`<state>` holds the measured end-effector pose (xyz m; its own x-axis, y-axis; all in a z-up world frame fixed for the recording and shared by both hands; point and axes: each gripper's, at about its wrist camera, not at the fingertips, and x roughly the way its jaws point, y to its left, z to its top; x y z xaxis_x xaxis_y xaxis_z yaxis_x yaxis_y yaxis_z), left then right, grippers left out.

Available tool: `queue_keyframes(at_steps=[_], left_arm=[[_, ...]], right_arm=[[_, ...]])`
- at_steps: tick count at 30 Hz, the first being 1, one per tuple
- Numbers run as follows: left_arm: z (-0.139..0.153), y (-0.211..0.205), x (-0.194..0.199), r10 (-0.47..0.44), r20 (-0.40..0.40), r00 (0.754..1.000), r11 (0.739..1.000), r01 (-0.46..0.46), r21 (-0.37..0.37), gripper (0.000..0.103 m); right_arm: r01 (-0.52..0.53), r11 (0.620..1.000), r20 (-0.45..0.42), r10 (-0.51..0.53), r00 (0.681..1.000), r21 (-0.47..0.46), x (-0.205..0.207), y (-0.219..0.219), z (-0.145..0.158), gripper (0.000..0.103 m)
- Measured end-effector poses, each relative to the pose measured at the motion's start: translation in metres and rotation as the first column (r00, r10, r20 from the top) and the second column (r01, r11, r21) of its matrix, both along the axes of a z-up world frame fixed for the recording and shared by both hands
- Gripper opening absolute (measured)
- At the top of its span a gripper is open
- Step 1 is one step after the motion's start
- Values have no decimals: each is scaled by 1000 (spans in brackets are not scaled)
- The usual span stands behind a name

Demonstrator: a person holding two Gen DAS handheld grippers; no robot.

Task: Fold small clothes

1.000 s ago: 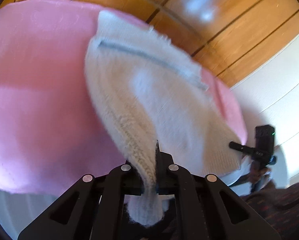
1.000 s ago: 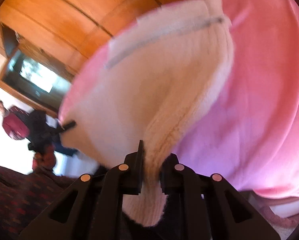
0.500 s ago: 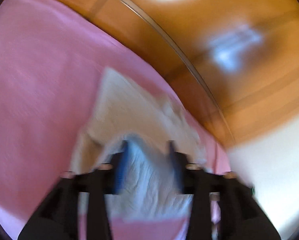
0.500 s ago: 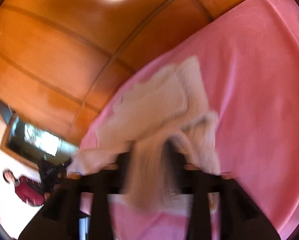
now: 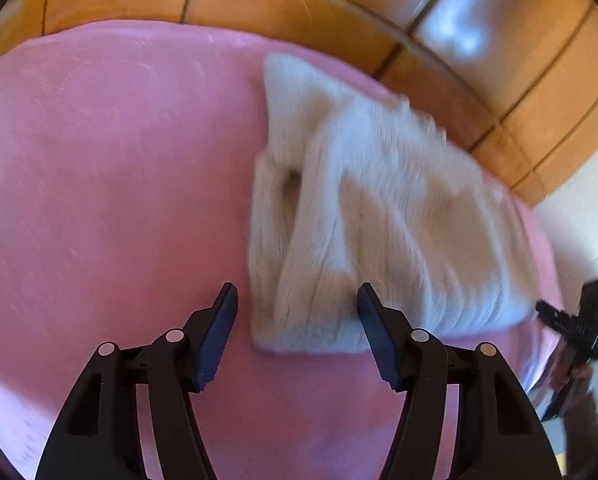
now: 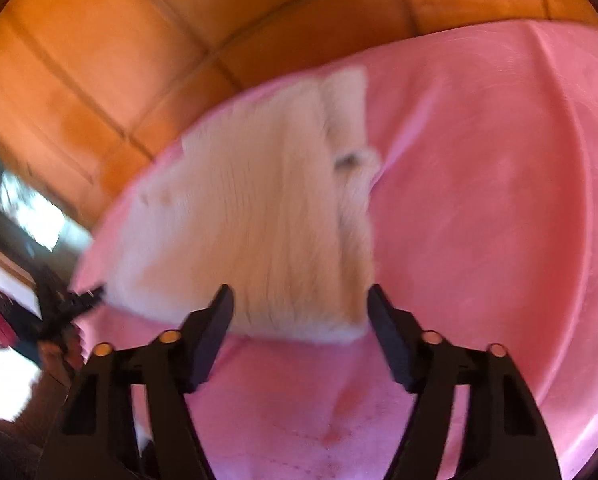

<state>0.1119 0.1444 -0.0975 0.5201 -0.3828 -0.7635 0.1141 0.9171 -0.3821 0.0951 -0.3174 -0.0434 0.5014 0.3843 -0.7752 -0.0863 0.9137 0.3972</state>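
A cream knitted sweater lies folded on a pink blanket. My left gripper hovers open over the sweater's near left corner, its pads apart from the wool. In the right wrist view the same sweater lies flat on the blanket. My right gripper stands over its near right corner with the jaws closing; the knit's edge shows in the gap between the fingers, but the pads do not press on it. Each gripper shows small at the edge of the other's view, the right gripper and the left gripper.
An orange wood-panelled wall rises right behind the blanket, also seen as wood panelling in the right wrist view. Bare pink blanket spreads to the left of the sweater in the left view and to its right in the right view.
Both grippers were shut on the raised sweater's corners; they have let go, the sweater has dropped folded onto the blanket, and both grippers have drawn back towards its near edge.
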Motion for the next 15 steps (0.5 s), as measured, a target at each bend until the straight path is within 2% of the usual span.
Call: queue_keyframes(at_steps=[1, 2, 3, 5, 7, 11, 15], left_arm=[[-2, -5, -2, -2, 14, 1000, 1000, 2, 20, 52], [-3, -9, -2, -10, 15, 1000, 999, 10, 38, 38], [-4, -10, -1, -15, 10, 1000, 999, 15, 41, 21], [2, -13, 2, -6, 13, 1000, 1000, 6, 17, 17], [12, -10, -5, -11, 37, 999, 1000, 11, 1, 15], [29, 6, -27, 3, 49, 999, 990, 4, -142, 14], [37, 11, -67, -20, 46, 999, 976, 30, -217, 13]], right_arm=[[-1, 1000, 2, 1, 1000, -31, 4, 4, -4, 42], [6, 999, 3, -6, 1000, -47, 8, 5, -5, 30], [22, 999, 2, -22, 1000, -37, 8, 3, -3, 18], [50, 999, 19, -50, 999, -2, 8, -5, 9, 8], [55, 997, 65, -58, 996, 48, 2, -11, 25, 7], [59, 992, 123, -73, 990, 110, -22, -25, 54, 5], [86, 989, 116, -100, 988, 120, -52, -44, 60, 5]])
